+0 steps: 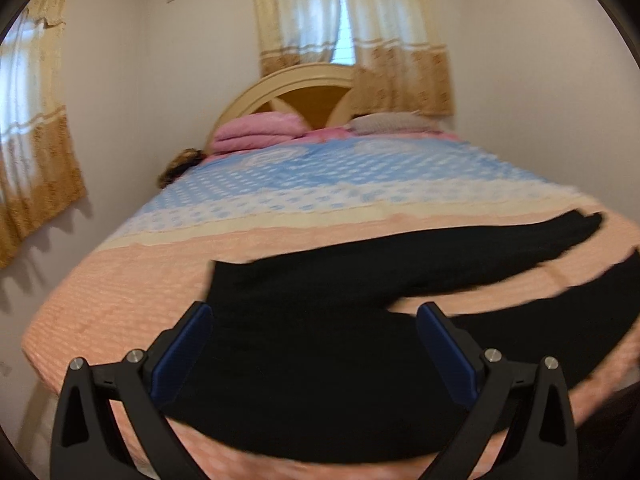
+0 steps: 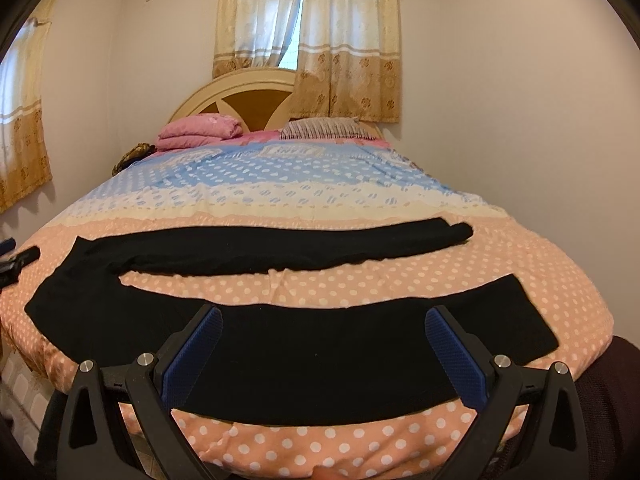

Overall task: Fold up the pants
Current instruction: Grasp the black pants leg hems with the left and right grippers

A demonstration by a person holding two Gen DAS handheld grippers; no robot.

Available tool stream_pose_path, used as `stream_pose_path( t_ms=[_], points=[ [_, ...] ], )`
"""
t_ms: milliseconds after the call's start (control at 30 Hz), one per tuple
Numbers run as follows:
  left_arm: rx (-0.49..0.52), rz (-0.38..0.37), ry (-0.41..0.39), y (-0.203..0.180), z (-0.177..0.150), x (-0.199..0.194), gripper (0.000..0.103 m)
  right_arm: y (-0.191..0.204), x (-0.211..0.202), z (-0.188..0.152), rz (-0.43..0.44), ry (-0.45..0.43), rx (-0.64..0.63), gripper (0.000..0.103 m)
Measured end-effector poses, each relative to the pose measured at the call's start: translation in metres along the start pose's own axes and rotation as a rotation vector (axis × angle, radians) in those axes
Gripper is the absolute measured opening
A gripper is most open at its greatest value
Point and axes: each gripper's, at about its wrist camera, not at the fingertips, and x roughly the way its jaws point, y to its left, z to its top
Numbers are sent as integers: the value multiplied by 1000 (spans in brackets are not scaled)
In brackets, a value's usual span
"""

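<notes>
Lying flat on bed [image 2: 280,288]: black pants [image 2: 320,376], legs apart.

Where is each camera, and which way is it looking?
Left wrist: sits on the left gripper, over the waist end of the black pants, looking up the bed at the headboard; both open fingers show.
Right wrist: sits on the right gripper, over the near pant leg, facing the same way; its open fingers show, and the left gripper's tip peeks in at far left.
Both share: pants, bed, pink pillow, curtains.
</notes>
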Motion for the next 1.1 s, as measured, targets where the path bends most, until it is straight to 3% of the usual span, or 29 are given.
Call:
stream_pose_path(
  t_ms=[167, 333, 400, 467, 533, 833, 900, 967, 1100],
  points=[
    [-24, 64, 65, 58, 16, 62, 103, -4, 34, -10, -24, 57, -35, 102],
    [-56, 78, 167, 92, 23, 129, 103, -22, 57, -2, -41, 76, -4, 102],
    [-67, 58, 209, 99, 23, 149, 93, -27, 66, 6, -50, 75, -8, 101],
    [-72, 43, 253, 101, 23, 170, 83, -31, 73, 13, -47, 78, -17, 88],
    [-76, 17, 283, 103, 25, 189, 81, -38, 87, 22, -35, 106, -15, 80],
    [-92, -50, 409, 108, 16, 249, 66, -77, 123, 60, -88, 122, 13, 78],
    [-101, -89, 422, 107, 11, 254, 55, -87, 131, 68, -110, 125, 6, 77],
    [-103, -104, 416, 109, 10, 252, 52, -103, 141, 79, -127, 135, 31, 61],
    [-87, -146, 407, 108, 12, 249, 34, -144, 166, 102, -158, 164, 108, 52]
  ],
)
